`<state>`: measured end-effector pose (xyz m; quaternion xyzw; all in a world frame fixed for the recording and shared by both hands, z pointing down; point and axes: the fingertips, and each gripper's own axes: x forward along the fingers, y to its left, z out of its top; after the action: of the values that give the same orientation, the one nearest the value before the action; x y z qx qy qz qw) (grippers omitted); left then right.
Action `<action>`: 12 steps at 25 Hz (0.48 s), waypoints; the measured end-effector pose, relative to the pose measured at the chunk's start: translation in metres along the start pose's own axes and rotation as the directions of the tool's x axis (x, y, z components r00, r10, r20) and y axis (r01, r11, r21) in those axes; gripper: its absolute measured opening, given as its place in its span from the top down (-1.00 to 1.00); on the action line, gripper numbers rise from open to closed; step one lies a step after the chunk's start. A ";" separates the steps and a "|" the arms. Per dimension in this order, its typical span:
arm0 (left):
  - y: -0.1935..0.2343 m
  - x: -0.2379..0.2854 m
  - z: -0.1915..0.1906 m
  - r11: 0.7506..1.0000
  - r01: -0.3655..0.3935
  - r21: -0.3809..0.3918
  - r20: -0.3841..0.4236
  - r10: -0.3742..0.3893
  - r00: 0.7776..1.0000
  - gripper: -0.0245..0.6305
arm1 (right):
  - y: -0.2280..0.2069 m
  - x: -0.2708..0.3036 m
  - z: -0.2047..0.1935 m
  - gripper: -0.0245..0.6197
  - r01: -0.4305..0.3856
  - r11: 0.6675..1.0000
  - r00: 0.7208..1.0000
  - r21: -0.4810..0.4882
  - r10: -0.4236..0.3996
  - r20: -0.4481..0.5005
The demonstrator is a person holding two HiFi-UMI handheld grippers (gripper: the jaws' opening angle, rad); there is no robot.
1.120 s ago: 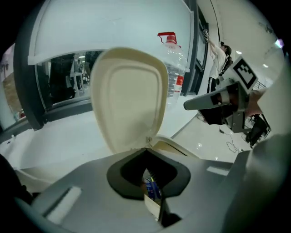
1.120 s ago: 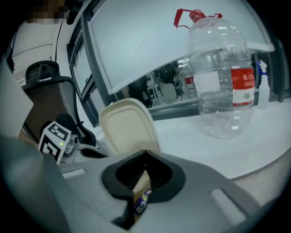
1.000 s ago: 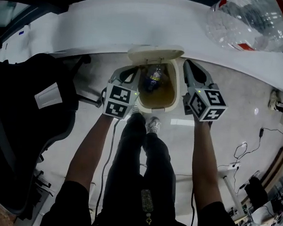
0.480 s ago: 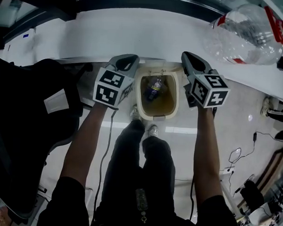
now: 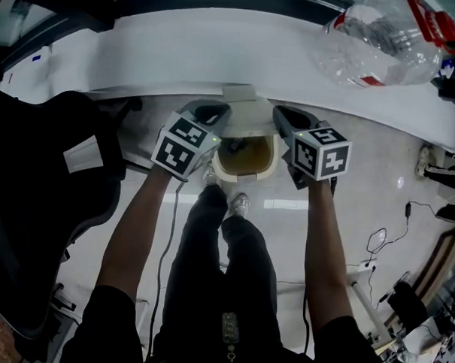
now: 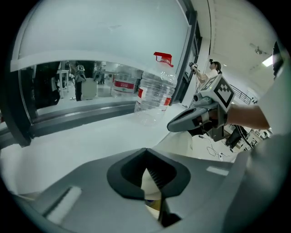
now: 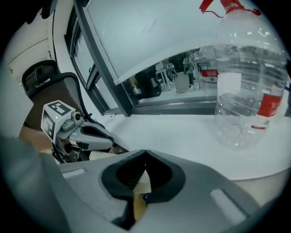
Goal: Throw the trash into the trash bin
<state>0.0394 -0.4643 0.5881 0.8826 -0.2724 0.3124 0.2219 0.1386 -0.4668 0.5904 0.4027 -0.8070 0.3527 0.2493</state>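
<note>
The cream trash bin [image 5: 247, 161] stands open on the floor by the table's edge, its lid [image 5: 242, 102] tipped up at the far side. Only a dim dark shape shows inside it. My left gripper [image 5: 215, 109] hangs over the bin's left rim, shut and holding nothing. My right gripper [image 5: 283, 112] hangs over the right rim, also shut and holding nothing. In the left gripper view, the closed jaws [image 6: 146, 151] show a sliver of the bin [image 6: 151, 184] below, with the right gripper [image 6: 186, 120] beyond. In the right gripper view, the closed jaws [image 7: 144, 154] point over the bin [image 7: 138, 202].
A large clear water bottle [image 5: 384, 41] with a red cap lies on the white table [image 5: 180, 54] at the far right. A black chair [image 5: 39, 191] fills the left side. The person's legs and shoes [image 5: 238, 204] stand just before the bin. Cables [image 5: 383, 236] lie on the floor at right.
Both grippers have risen and drawn closer together over the bin's rim. The bin's inside, where a small bottle showed plainly before, is now largely hidden between them.
</note>
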 end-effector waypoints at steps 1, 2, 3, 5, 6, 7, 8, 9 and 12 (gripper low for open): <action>-0.007 0.002 -0.007 1.000 0.000 0.000 -0.015 0.000 1.000 0.91 | 0.002 -0.003 -0.010 0.92 -0.005 1.000 1.000 0.003 0.005 -0.007; -0.015 0.004 -0.016 1.000 0.002 0.000 -0.033 -0.002 0.999 0.91 | 0.004 -0.005 -0.022 0.92 -0.010 1.000 1.000 0.005 0.010 -0.016; -0.023 0.007 -0.027 1.000 0.003 -0.004 -0.051 -0.003 0.999 0.91 | 0.006 -0.007 -0.035 0.92 -0.013 1.000 1.000 0.007 0.014 -0.026; -0.036 0.013 -0.050 1.000 -0.003 -0.021 -0.085 0.002 0.996 0.91 | 0.008 -0.008 -0.063 0.92 -0.016 1.000 0.999 0.002 0.016 -0.051; -0.042 0.016 -0.062 0.999 -0.012 -0.032 -0.099 0.009 0.995 0.91 | 0.008 -0.009 -0.077 0.92 -0.016 1.000 0.998 0.000 0.016 -0.061; -0.046 0.018 -0.074 0.999 -0.022 -0.043 -0.112 0.017 0.994 0.91 | 0.008 -0.009 -0.090 0.92 -0.012 1.000 0.998 0.002 0.012 -0.068; -0.050 0.021 -0.085 0.998 -0.033 -0.052 -0.122 0.027 0.992 0.91 | 0.008 -0.010 -0.102 0.92 -0.007 1.000 0.997 0.006 0.007 -0.073; -0.054 0.023 -0.095 0.997 -0.043 -0.060 -0.131 0.035 0.991 0.91 | 0.007 -0.010 -0.114 0.92 -0.001 1.000 0.997 0.010 0.002 -0.078; -0.058 0.033 -0.122 0.995 -0.065 -0.077 -0.154 0.053 0.987 0.91 | 0.006 -0.004 -0.146 0.92 0.005 1.000 0.995 0.005 -0.004 -0.098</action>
<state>0.0442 -0.3628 0.6836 0.8381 -0.2932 0.3737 0.2684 0.1528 -0.3497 0.6772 0.3873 -0.7919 0.3736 0.2886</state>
